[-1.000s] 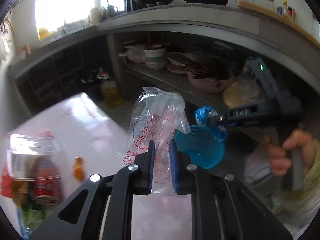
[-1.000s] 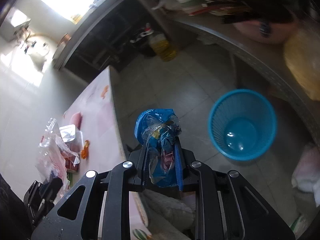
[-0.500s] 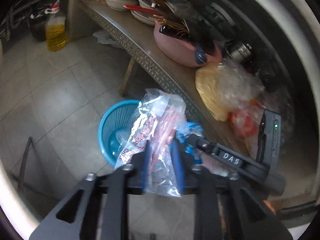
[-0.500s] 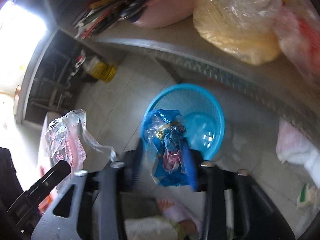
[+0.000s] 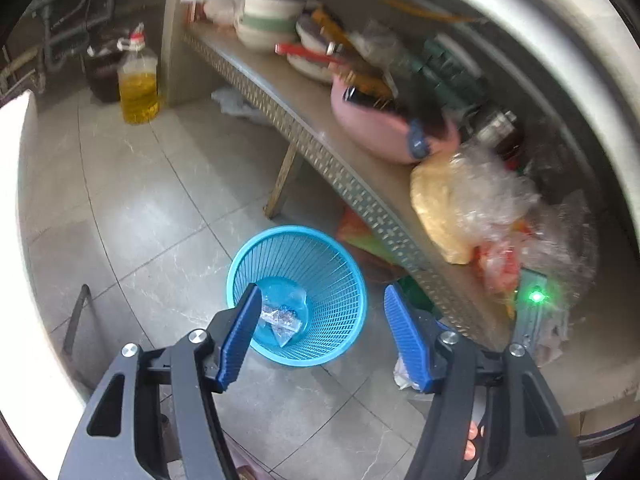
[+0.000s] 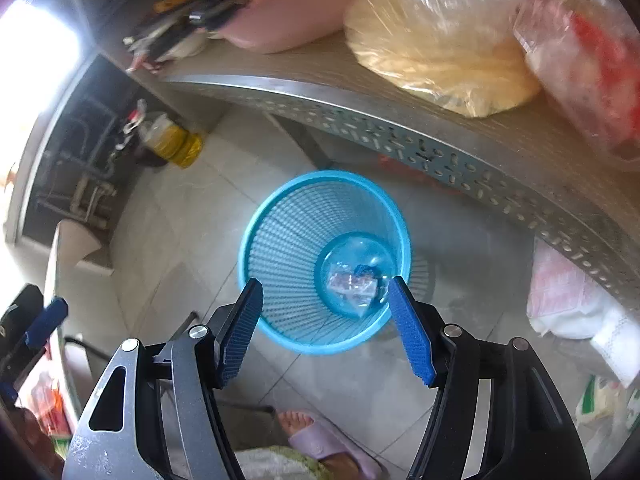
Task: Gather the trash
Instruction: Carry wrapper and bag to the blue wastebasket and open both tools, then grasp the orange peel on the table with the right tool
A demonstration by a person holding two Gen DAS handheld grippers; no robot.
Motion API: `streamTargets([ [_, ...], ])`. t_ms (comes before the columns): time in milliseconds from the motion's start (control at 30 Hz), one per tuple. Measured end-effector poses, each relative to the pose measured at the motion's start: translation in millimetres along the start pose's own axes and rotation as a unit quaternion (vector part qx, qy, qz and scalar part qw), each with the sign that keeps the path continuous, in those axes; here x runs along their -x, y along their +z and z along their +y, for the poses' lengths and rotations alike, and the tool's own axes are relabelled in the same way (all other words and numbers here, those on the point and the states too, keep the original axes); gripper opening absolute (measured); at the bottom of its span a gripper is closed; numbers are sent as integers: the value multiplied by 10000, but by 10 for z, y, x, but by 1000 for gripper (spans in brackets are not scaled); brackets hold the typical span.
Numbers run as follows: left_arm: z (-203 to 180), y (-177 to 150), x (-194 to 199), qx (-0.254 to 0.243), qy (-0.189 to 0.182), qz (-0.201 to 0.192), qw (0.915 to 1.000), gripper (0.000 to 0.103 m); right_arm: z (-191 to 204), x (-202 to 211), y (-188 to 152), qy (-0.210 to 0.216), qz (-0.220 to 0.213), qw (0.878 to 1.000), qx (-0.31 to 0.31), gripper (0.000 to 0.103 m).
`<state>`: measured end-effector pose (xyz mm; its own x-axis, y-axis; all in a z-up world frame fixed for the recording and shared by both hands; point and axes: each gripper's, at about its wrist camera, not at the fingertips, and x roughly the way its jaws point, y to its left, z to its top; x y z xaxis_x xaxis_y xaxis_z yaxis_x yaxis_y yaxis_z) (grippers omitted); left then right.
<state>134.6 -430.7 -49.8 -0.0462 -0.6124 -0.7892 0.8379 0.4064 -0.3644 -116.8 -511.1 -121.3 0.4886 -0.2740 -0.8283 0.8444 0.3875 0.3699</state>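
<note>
A blue mesh wastebasket point(image 5: 320, 276) point(image 6: 288, 236) stands on the tiled floor beside a low metal shelf. Crumpled clear and blue wrappers point(image 5: 282, 316) point(image 6: 354, 282) lie at its bottom. My left gripper point(image 5: 320, 300) hovers above the basket, its jaws still opening, with nothing between the blue pads. My right gripper point(image 6: 324, 286) hangs over the same basket, open and empty. The other gripper's blue pad point(image 6: 46, 322) shows at the far left of the right wrist view.
The perforated metal shelf point(image 5: 360, 196) point(image 6: 440, 140) carries a pink basin point(image 5: 380, 128), bowls and plastic bags. An oil bottle point(image 5: 138, 88) stands on the floor at the back. A person's slippered foot point(image 6: 316, 436) is below the basket. White bags point(image 6: 568, 304) lie at right.
Both grippers swung from the table to above the basket and opened. The clear wrapper and the blue wrapper left the pads and now lie in the basket.
</note>
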Motion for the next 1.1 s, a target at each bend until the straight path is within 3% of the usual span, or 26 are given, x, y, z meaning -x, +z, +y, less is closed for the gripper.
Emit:
streamTargets([
  [200, 16, -336, 858, -151, 186, -591, 9980, 62, 543, 415, 33, 601, -277, 9951, 732, 62],
  [333, 140, -689, 1436, -131, 525, -1084, 9926, 64, 1126, 655, -38, 1190, -409, 9819, 1417, 62],
  [533, 443, -1313, 2151, 79, 1405, -1685, 9756, 68, 2186, 637, -353, 2214, 50, 9419, 2527, 62],
  [600, 573, -1524, 2345, 207, 1720, -1803, 9682, 68, 2513, 558, -489, 2365, 236, 9275, 2887, 62],
  [833, 1047, -2086, 2755, 883, 2251, -1924, 9511, 68, 3433, 101, -1010, 2420, 851, 8859, 3864, 62],
  [1100, 1358, -2293, 2986, 1245, 2362, -2114, 9402, 68, 3985, -141, -1455, 1988, 960, 8655, 4496, 55],
])
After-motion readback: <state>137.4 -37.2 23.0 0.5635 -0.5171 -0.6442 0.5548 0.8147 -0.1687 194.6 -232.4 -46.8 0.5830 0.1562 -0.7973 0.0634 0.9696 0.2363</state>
